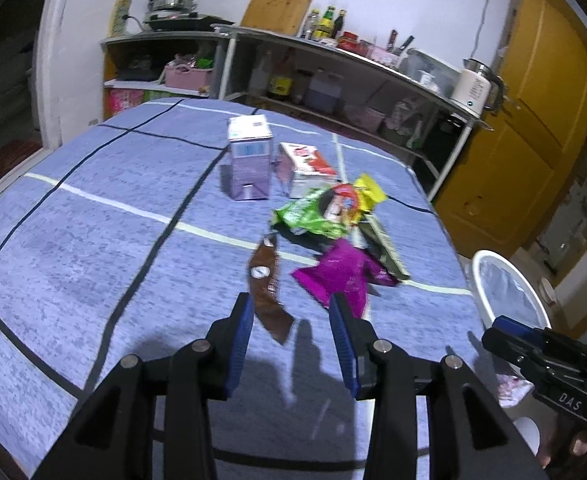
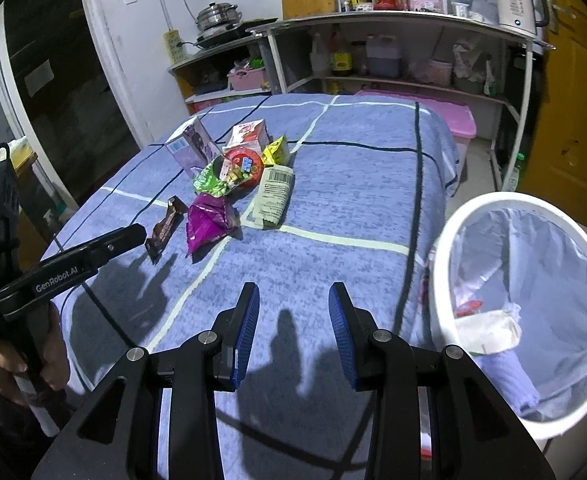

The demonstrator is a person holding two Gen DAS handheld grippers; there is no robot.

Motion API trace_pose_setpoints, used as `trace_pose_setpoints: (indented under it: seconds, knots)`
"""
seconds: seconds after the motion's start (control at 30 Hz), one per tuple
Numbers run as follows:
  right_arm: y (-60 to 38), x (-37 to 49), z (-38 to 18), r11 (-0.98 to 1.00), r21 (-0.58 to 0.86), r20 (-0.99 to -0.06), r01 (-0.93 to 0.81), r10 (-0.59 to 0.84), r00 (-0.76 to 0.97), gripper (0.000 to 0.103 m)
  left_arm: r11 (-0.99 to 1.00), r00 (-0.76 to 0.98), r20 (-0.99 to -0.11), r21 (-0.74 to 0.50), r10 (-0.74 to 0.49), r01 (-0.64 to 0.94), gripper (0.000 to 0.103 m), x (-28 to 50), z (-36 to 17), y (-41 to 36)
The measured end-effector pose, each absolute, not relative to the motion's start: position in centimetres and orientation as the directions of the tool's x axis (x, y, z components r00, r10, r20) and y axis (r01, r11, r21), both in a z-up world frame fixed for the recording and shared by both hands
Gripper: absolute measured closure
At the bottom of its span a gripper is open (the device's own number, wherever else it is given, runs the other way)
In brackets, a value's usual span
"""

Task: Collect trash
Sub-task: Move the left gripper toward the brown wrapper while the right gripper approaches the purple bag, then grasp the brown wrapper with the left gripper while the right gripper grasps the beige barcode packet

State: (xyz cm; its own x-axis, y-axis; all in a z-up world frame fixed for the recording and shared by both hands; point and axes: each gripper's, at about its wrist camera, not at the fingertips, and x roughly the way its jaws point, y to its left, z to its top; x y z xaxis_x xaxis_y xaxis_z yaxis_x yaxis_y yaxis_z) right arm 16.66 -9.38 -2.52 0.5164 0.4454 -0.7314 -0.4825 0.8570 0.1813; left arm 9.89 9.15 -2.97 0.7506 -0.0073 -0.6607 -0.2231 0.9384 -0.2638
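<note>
Trash lies in a heap on the blue checked tablecloth (image 2: pixel 333 184): a brown wrapper (image 1: pixel 267 292) (image 2: pixel 167 228), a magenta wrapper (image 1: pixel 341 276) (image 2: pixel 209 226), a green-and-red packet (image 1: pixel 317 212) (image 2: pixel 229 172), a yellow packet (image 2: pixel 274 150), a pale barcoded packet (image 2: pixel 275 196), a purple carton (image 1: pixel 249 160) and a red-white carton (image 1: pixel 305 164). My left gripper (image 1: pixel 291 304) is open just short of the brown and magenta wrappers, holding nothing. My right gripper (image 2: pixel 293 296) is open over bare cloth, also holding nothing. A white bin (image 2: pixel 505 200) (image 1: pixel 478 280) with a liner stands right of the table, some trash inside.
Behind the table run metal shelves (image 2: pixel 393 20) with bottles, a pot and a white kettle (image 2: pixel 517 4). A yellow door (image 1: pixel 533 120) is at the right, a pink lidded box (image 2: pixel 459 120) beyond the table. A hand (image 2: pixel 41 360) holds the left gripper's handle.
</note>
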Motion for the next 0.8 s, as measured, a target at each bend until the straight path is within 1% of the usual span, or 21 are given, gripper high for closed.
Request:
trace_pose_setpoints:
  seconds: [0.17,0.33,0.4,0.43,0.57,0.6,0.67,0.7,0.73,0.8]
  knots:
    - [-8.4,18.2,-3.1,0.851,0.191,-0.74,-0.489,0.452,0.498,0.065,0.931,0.733,-0.68,-0.257,0.015,-0.258,0.061,10.9,-3.9,10.1]
    - [-7.0,19.6,-3.4,0.84,0.195,-0.745,-0.507,0.463,0.48,0.064,0.93,0.716,-0.698,-0.257,0.011,-0.265,0.061,11.8,-4.6,10.4]
    - [-6.4,20.2,-3.5,0.833,0.2,-0.746,-0.516,0.471,0.471,0.057,0.929,0.709,-0.705,-0.258,0.006,-0.265,0.061,12.0,-4.8,10.4]
    - [-6.1,20.6,-3.5,0.829,0.203,-0.746,-0.521,0.475,0.466,0.055,0.929,0.704,-0.71,-0.258,0.004,-0.266,0.061,12.2,-4.9,10.4]
    - [-4.6,21.9,-3.9,0.823,0.198,-0.758,-0.532,0.473,0.45,0.054,0.934,0.696,-0.718,-0.251,-0.004,-0.254,0.061,12.6,-5.2,10.2]
    - [-4.3,22.2,-3.9,0.822,0.195,-0.759,-0.535,0.472,0.448,0.054,0.937,0.697,-0.717,-0.246,-0.003,-0.249,0.062,12.6,-5.3,10.0]
    - [-3.7,22.9,-4.0,0.817,0.205,-0.759,-0.539,0.481,0.439,0.054,0.94,0.7,-0.714,-0.245,-0.01,-0.236,0.069,12.7,-5.3,9.8]
    - [-3.4,23.3,-4.1,0.817,0.21,-0.762,-0.537,0.48,0.434,0.054,0.941,0.699,-0.715,-0.244,-0.012,-0.234,0.071,12.7,-5.4,9.7]
    - [-3.2,23.6,-4.3,0.82,0.21,-0.766,-0.533,0.477,0.431,0.054,0.943,0.697,-0.717,-0.236,-0.004,-0.237,0.075,12.7,-5.5,9.7]
    - [-2.8,24.3,-4.5,0.821,0.212,-0.773,-0.53,0.473,0.424,0.054,0.944,0.699,-0.716,-0.232,-0.001,-0.237,0.077,12.6,-5.5,9.6]
